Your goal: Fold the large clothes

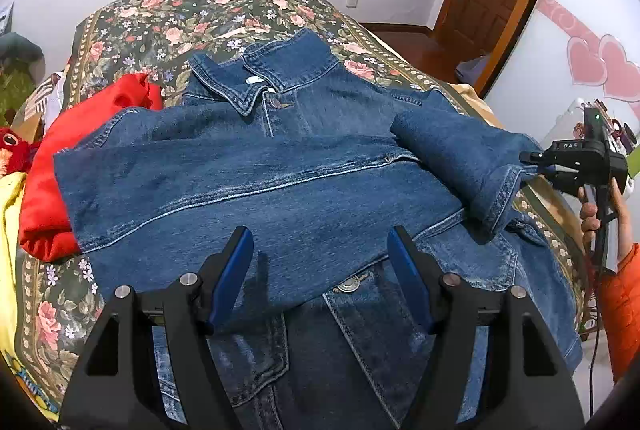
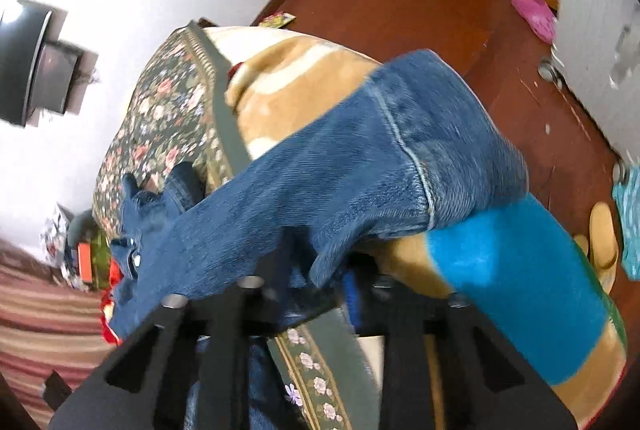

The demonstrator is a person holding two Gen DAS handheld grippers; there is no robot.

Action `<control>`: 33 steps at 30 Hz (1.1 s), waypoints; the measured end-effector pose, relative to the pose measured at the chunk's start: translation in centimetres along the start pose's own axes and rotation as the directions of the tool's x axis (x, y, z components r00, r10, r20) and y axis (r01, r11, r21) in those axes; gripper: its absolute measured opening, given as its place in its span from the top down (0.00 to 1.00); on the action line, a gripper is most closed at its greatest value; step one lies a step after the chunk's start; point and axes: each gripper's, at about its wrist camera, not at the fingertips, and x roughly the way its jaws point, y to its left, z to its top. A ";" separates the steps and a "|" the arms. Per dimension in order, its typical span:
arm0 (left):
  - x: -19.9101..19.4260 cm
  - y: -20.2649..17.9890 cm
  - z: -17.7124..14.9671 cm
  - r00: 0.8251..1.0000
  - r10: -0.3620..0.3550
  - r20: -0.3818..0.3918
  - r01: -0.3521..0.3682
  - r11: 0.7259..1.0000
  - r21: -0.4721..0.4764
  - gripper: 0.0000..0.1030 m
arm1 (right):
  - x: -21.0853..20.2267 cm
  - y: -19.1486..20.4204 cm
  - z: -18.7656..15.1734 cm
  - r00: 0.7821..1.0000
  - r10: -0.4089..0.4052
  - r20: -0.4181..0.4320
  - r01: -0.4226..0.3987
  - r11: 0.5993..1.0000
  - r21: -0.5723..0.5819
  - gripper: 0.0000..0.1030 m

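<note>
floral bedspread (image 1: 160,26) | denim jacket (image 1: 280,170) ahead of spread left tool (image 1: 320,270) | right tool (image 1: 536,164) pinching sleeve cuff (image 1: 500,198)

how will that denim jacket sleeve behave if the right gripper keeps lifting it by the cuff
Probably floppy yet thick: the sleeve sags from the cuff pinched by the right gripper. The denim jacket looks heavy for cloth, so its body should stay on the floral bedspread. Its rough weave seems unlikely to slip. The left gripper is open above it.
</note>
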 end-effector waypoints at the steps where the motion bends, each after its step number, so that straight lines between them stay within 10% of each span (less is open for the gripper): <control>1: -0.1 0.0 0.0 1.000 -0.002 0.001 0.002 1.000 0.003 0.33 | -0.6 0.7 0.1 1.000 -0.011 0.020 0.012 0.999 -0.038 0.88; 14: -3.4 1.0 -0.2 0.998 -0.007 0.067 0.007 1.000 -0.005 0.33 | -7.8 17.3 -1.9 0.975 0.146 0.166 -0.049 0.876 -0.480 0.90; 23: -7.3 4.3 -1.6 0.990 0.025 0.138 -0.017 0.998 -0.063 0.33 | -5.1 28.4 -9.4 0.942 0.323 -0.087 -0.299 0.694 -0.655 0.90; 33: -9.7 10.0 -5.4 0.989 0.098 0.112 -0.079 0.983 -0.169 0.33 | 4.5 31.2 -18.7 0.924 0.162 -0.346 -0.363 0.652 -0.665 0.90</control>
